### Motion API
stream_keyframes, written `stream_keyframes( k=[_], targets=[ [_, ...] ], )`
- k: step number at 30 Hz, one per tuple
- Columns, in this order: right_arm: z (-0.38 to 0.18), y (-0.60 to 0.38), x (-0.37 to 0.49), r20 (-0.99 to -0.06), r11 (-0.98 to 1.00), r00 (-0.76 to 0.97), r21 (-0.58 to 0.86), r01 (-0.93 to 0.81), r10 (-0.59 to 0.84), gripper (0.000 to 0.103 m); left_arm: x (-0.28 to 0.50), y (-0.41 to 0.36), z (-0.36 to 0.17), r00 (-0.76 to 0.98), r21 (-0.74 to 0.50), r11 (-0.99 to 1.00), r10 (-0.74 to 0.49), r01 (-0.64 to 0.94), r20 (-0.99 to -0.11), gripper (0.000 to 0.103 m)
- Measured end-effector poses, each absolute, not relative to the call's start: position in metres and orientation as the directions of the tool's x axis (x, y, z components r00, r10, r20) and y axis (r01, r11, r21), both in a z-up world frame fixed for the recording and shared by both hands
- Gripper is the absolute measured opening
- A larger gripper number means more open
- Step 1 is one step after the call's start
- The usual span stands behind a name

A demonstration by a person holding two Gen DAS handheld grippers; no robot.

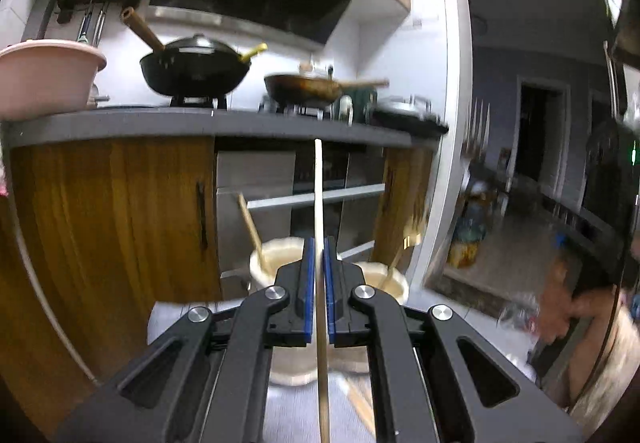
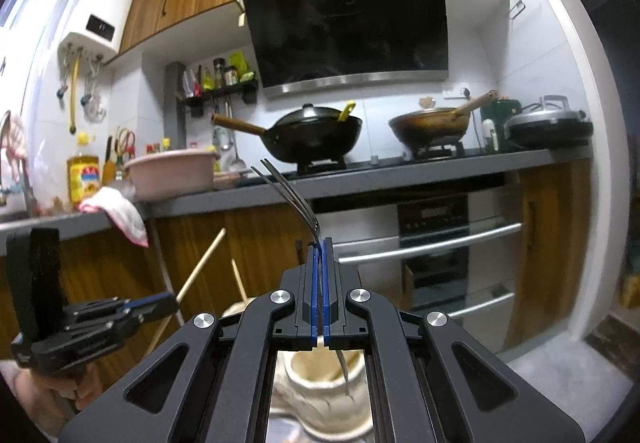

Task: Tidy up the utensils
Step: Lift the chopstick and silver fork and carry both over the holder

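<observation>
My left gripper (image 1: 319,243) is shut on a pale wooden chopstick (image 1: 318,187) that stands upright between the blue pads, above two cream holder cups (image 1: 276,259). One cup holds another chopstick (image 1: 250,227). My right gripper (image 2: 320,243) is shut on a metal fork (image 2: 290,191), tines up and tilted left, its handle hanging down over a cream cup (image 2: 320,383). The left gripper (image 2: 160,303) with its chopstick (image 2: 200,267) shows at the lower left of the right wrist view. The fork (image 1: 478,127) appears blurred at the right of the left wrist view.
A grey counter (image 2: 400,171) carries a black wok (image 2: 316,139), a brown pan (image 2: 432,127), a pink basin (image 2: 172,171) and a cloth (image 2: 120,211). Wooden cabinets (image 1: 112,219) and an oven (image 2: 436,251) stand below. More chopsticks (image 1: 360,403) lie on the pale surface under the cups.
</observation>
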State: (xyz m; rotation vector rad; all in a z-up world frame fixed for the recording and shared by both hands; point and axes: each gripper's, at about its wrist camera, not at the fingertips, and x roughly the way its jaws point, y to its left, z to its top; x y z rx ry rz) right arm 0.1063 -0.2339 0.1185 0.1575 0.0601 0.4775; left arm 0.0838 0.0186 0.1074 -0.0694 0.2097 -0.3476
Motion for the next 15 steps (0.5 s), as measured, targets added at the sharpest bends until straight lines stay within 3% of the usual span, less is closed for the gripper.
stream_keyframes(
  k=[4, 15],
  targets=[
    [0.115, -0.23, 0.123, -0.015, 0.871, 0.886, 0.19, -0.452, 0.463, 0.002, 0.109, 0.018, 0.123, 0.923, -0.11, 0.93, -0.363, 0.351, -0.129, 0.004],
    [0.086, -0.235, 0.158, -0.055, 0.839, 0.864, 0.279, -0.468, 0.5, 0.002, 0.173, 0.003, 0.125, 0.913, -0.145, 0.912, -0.399, 0.384, -0.092, 0.004]
  ],
)
